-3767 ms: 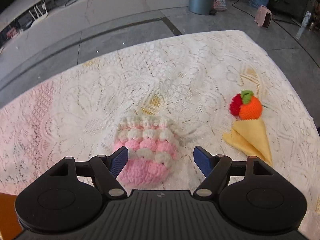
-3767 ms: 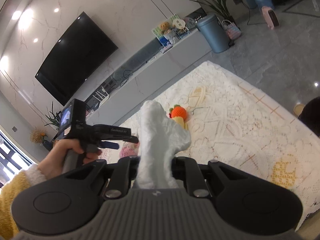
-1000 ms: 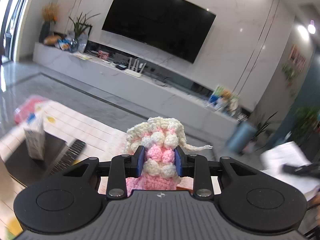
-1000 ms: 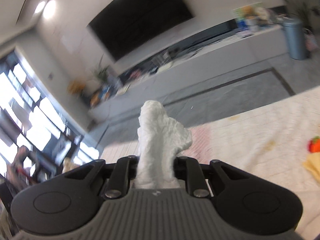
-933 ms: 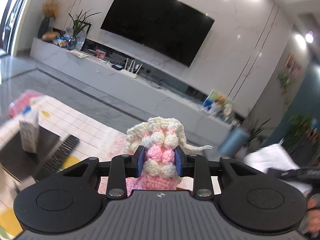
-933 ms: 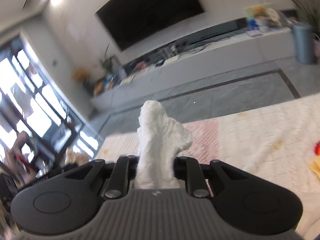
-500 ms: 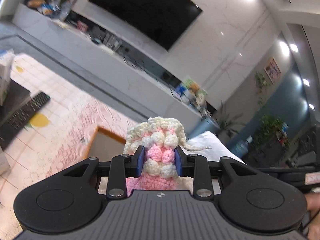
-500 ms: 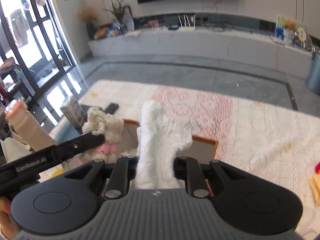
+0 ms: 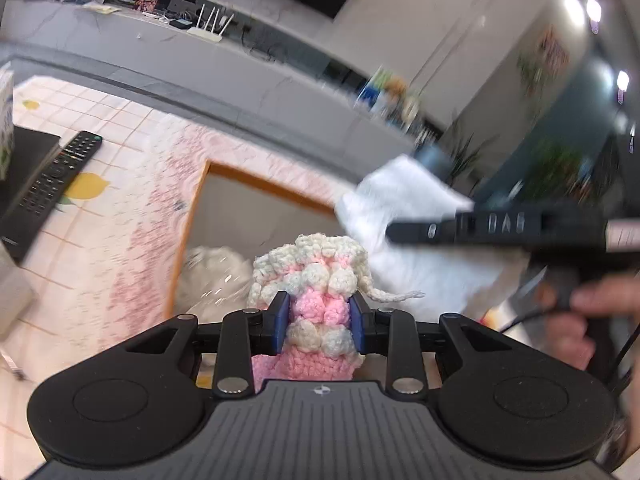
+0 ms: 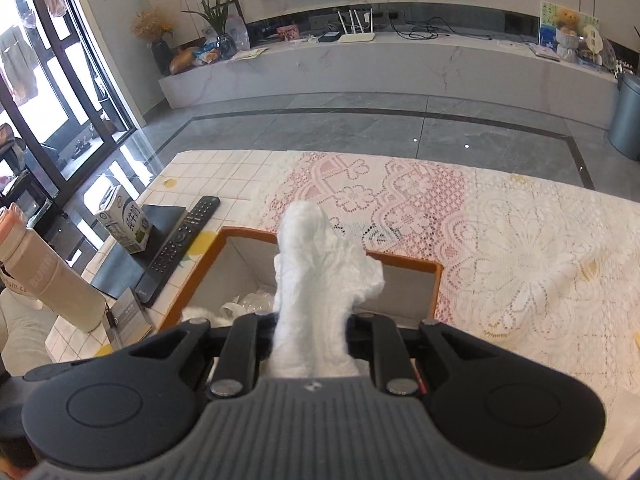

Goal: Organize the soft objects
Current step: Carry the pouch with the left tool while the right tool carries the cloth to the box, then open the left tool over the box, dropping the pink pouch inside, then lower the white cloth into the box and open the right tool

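Left tool (image 9: pixel 319 326): blue pads clamped on the pink-and-cream crocheted pouch (image 9: pixel 316 280), pouch sticking up between the fingers, its cream drawstring trailing to the right. It sits above the near edge of the orange-rimmed open box (image 9: pixel 192 216) with grey inner walls.

Right tool (image 10: pixel 310 338): pinched tight on the white crumpled soft cloth (image 10: pixel 320 276), which stands upright out of the jaws. Cloth is over the same box (image 10: pixel 436 280), roughly mid-opening. From the left wrist view the cloth (image 9: pixel 404 216) and right tool (image 9: pixel 420 232) show blurred on the right, a hand (image 9: pixel 588 320) on the grip.

Box already holds something white and crinkly (image 10: pixel 244 304) in the bottom; can't tell what.

Box rests on the worktop's white-and-pink lace cloth (image 10: pixel 520 248). Left of it: black remote control (image 10: pixel 182 240), small milk carton (image 10: pixel 124 224), beige bottle (image 10: pixel 44 276).
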Demonstrator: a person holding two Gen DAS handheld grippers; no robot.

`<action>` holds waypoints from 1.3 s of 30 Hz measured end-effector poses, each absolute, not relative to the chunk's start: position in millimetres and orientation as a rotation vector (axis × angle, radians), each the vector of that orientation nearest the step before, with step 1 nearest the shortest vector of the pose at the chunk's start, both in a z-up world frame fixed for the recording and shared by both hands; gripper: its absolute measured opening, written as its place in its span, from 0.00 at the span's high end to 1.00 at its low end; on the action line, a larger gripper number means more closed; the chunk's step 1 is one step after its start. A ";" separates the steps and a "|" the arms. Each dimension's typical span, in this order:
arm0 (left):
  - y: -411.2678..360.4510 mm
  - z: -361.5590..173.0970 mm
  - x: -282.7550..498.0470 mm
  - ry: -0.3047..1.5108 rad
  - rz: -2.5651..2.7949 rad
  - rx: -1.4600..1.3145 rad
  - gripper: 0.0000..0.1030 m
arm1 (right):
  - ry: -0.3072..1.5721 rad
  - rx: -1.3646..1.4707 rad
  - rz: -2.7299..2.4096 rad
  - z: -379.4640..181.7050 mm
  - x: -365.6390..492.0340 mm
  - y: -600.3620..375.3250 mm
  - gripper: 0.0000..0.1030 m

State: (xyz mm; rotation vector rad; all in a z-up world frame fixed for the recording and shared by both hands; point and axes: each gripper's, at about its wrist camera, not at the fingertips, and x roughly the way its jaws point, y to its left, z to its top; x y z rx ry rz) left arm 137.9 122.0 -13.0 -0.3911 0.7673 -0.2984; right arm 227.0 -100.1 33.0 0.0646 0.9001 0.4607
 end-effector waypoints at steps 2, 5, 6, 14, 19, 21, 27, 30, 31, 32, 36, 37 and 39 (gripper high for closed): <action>110.7 -11.0 134.4 0.788 -0.294 -0.265 0.66 | 0.912 0.041 0.453 28.7 229.4 -98.1 0.85; 100.6 -5.6 124.3 0.793 -0.388 -0.176 0.65 | 0.917 0.028 0.431 27.4 232.1 -101.3 0.85; 97.4 -4.4 120.6 0.802 -0.421 -0.151 0.64 | 0.919 0.031 0.427 27.0 233.1 -103.4 0.85; 83.1 -17.7 117.1 0.900 -0.373 -0.004 0.57 | 0.924 0.010 0.417 22.5 231.8 -108.8 0.85; 94.4 -3.0 115.2 0.822 -0.344 -0.057 0.32 | 0.933 0.015 0.426 18.7 233.1 -107.2 0.85; 94.1 5.6 109.5 0.759 -0.355 -0.065 0.24 | 0.933 0.016 0.434 19.2 233.4 -105.3 0.85; 95.5 20.1 99.5 0.576 -0.314 -0.092 0.18 | 0.916 -0.042 0.537 35.9 232.5 -97.9 0.85; 105.8 20.4 108.9 0.570 -0.244 -0.161 0.18 | 0.865 -0.105 0.630 55.9 223.4 -90.9 0.86; 111.6 19.7 111.4 0.567 -0.199 -0.196 0.18 | 0.856 -0.115 0.656 62.8 220.3 -89.3 0.86; 117.6 19.3 114.4 0.565 -0.158 -0.232 0.18 | 0.862 -0.108 0.679 68.2 217.5 -88.4 0.86; 150.4 19.0 118.6 0.547 -0.033 -0.397 0.18 | 0.900 -0.072 0.745 78.4 196.7 -87.5 0.86; 158.8 19.1 118.2 0.545 0.004 -0.429 0.18 | 0.901 -0.034 0.762 80.5 192.1 -90.5 0.86; 169.8 19.7 115.9 0.535 0.064 -0.461 0.18 | 0.918 0.069 0.807 82.8 186.1 -98.1 0.86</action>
